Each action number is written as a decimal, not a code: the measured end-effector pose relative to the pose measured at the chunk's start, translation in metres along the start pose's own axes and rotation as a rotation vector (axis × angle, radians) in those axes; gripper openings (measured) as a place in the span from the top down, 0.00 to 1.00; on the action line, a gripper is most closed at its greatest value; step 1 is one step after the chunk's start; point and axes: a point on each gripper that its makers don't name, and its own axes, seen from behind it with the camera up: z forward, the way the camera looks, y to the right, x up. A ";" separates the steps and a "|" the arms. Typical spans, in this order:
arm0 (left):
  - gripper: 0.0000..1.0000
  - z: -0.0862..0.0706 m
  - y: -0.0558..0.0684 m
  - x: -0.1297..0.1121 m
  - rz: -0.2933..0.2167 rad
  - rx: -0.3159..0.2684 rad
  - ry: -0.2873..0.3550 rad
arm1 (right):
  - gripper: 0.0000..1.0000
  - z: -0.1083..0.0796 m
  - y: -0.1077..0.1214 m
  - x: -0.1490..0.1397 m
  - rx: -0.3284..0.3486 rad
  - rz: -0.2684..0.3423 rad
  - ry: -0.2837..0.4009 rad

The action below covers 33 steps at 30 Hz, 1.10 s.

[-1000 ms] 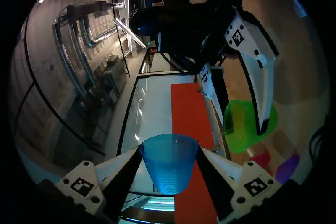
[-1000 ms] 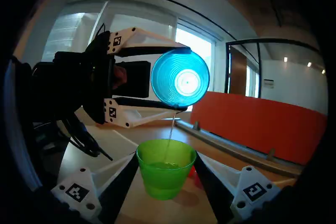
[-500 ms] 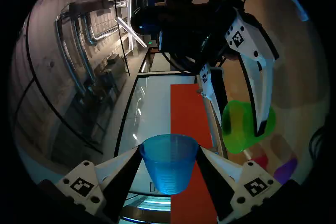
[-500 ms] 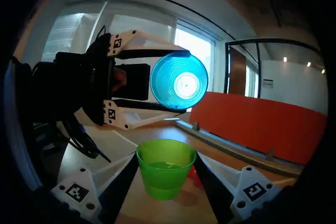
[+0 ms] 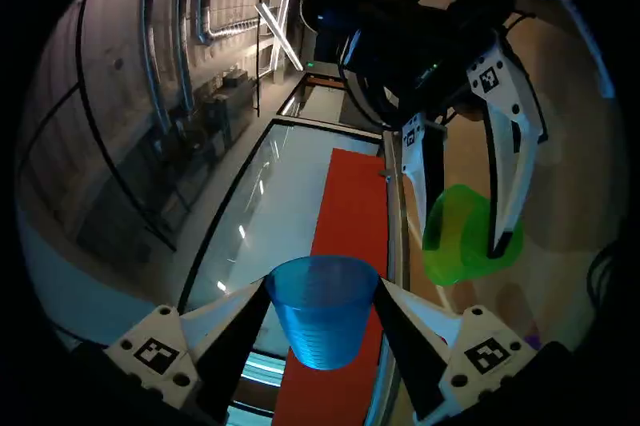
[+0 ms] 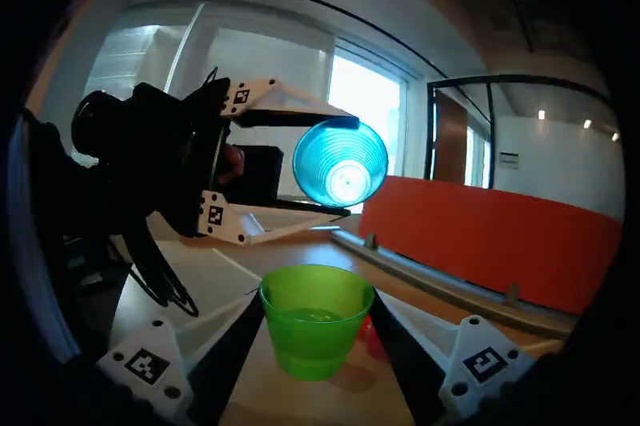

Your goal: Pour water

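Note:
A green cup with some water in it stands upright between the fingers of my right gripper, which is shut on it just above the wooden table. Above it and a little behind, my left gripper is shut on a blue cup that lies tipped, its mouth facing the right gripper view. No water falls from it. In the left gripper view the blue cup sits between my left gripper's fingers, and the green cup hangs in the right gripper beyond.
An orange panel with a metal rail at its foot runs along the table's far side. Something small and red lies behind the green cup. A gloved hand and cables sit behind the left gripper.
The thin stream of water from the blue cup into the green cup has stopped. The left gripper has turned and drawn the blue cup slightly up and away; the green cup has stayed put.

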 end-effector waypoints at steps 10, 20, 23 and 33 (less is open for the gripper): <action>0.12 -0.001 0.007 -0.013 -0.217 -0.003 -0.027 | 0.08 -0.004 0.001 0.005 -0.008 -0.003 0.008; 0.12 -0.009 0.015 -0.032 -0.459 -0.018 -0.081 | 0.08 -0.008 0.002 0.014 -0.019 -0.002 0.019; 0.12 -0.011 0.015 -0.041 -0.545 -0.015 -0.105 | 0.08 -0.009 0.002 0.016 -0.020 -0.005 0.021; 0.12 -0.020 0.017 -0.058 -0.838 -0.009 -0.129 | 0.08 -0.011 0.001 0.022 -0.031 -0.013 0.028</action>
